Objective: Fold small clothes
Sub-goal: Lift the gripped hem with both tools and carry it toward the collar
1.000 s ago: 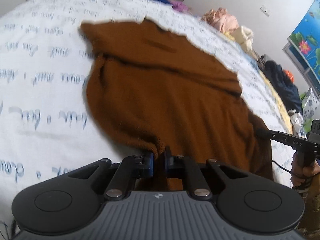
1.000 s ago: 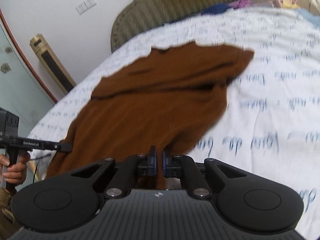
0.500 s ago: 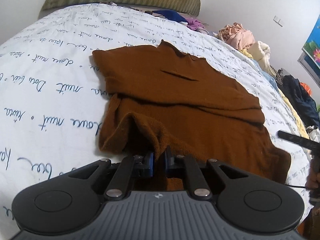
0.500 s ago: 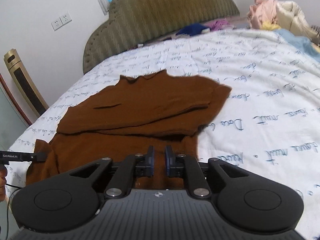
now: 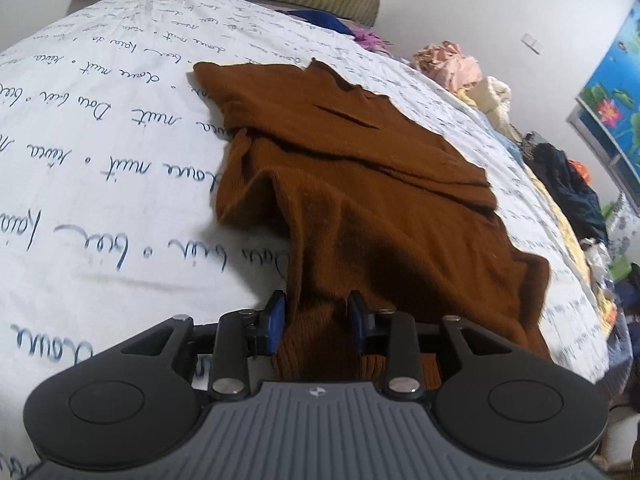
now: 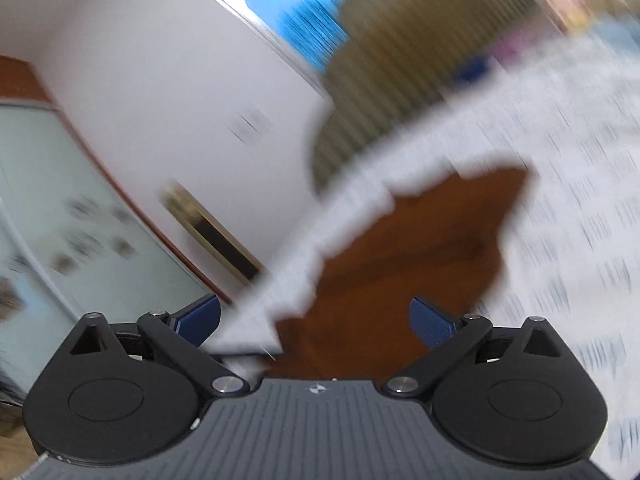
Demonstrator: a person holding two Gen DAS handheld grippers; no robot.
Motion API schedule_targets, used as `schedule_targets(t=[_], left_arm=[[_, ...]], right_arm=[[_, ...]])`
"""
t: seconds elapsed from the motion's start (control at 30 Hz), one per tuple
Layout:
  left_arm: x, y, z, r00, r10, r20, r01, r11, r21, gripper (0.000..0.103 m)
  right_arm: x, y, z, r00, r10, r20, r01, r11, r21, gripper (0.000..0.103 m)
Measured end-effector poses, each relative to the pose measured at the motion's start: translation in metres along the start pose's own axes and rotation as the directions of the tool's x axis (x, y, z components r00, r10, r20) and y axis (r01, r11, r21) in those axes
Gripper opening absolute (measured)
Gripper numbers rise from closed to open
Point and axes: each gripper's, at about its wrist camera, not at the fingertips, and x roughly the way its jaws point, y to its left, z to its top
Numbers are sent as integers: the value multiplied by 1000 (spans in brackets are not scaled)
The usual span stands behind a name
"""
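White bedsheet [image 5: 100, 208] lies bare left of brown sweater [image 5: 384, 208].

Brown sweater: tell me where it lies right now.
In the left wrist view the brown sweater lies spread on the white printed bedsheet, its near hem between the left tool's parted pads.

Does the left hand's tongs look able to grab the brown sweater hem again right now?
Probably yes. The left tongs have just been opening, and the brown sweater hem lies between the pads with nothing blocking it.
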Motion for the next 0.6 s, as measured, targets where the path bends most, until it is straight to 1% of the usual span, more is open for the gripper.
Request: schedule_targets(t=[0.03,0.07,0.1,0.17,0.2,0.27,0.33,0.4,0.43,0.47,0.5,0.53,0.57,0.6], left_arm=[[-3,1,-3,1000,-12,0,12,1000,0,33],[-6,3,-5,1000,-25,-3,25,1000,-2,33],[-8,4,-7,999,-37,-7,37,999,-6,33],[-11,7,-11,998,-60,-15,60,998,-12,33],[-12,7,-12,997,-73,-21,73,997,-11,33],[-13,6,-14,996,-84,-25,84,996,1,33],[-13,3,-16,996,-87,-23,87,996,26,33],[-12,1,-18,996,-89,-22,90,995,41,32],[-12,-1,-18,995,-92,-25,93,994,50,32],[-12,-2,-19,995,-99,-30,101,993,60,32],[-13,-4,-20,994,-104,-33,106,992,69,32],[-14,-5,-22,994,-103,-32,106,991,81,32],[-15,-6,-23,994,-103,-34,106,990,90,32],[-16,-6,-23,994,-101,-34,104,990,95,27]], right_arm=[[11,-5,-8,995,-82,-55,82,997,-6,93],[21,-12,-15,986,-132,-104,132,991,-3,88],[28,-18,-23,980,-143,-141,147,989,14,82],[40,-28,-36,975,-116,-190,129,990,55,77],[45,-28,-42,973,-112,-203,127,990,59,77],[53,-22,-51,973,-107,-203,116,993,34,77],[60,-15,-54,972,-86,-219,88,996,4,72],[68,-11,-54,965,-86,-248,81,996,-29,54],[78,-9,-48,961,-102,-257,91,994,-55,51],[83,-4,-45,959,-117,-259,99,992,-79,43],[85,-1,-45,958,-127,-257,107,990,-89,32],[89,1,-43,958,-131,-255,111,990,-91,25],[88,1,-42,959,-129,-253,109,990,-92,20],[92,2,-43,960,-129,-250,108,989,-97,19]])
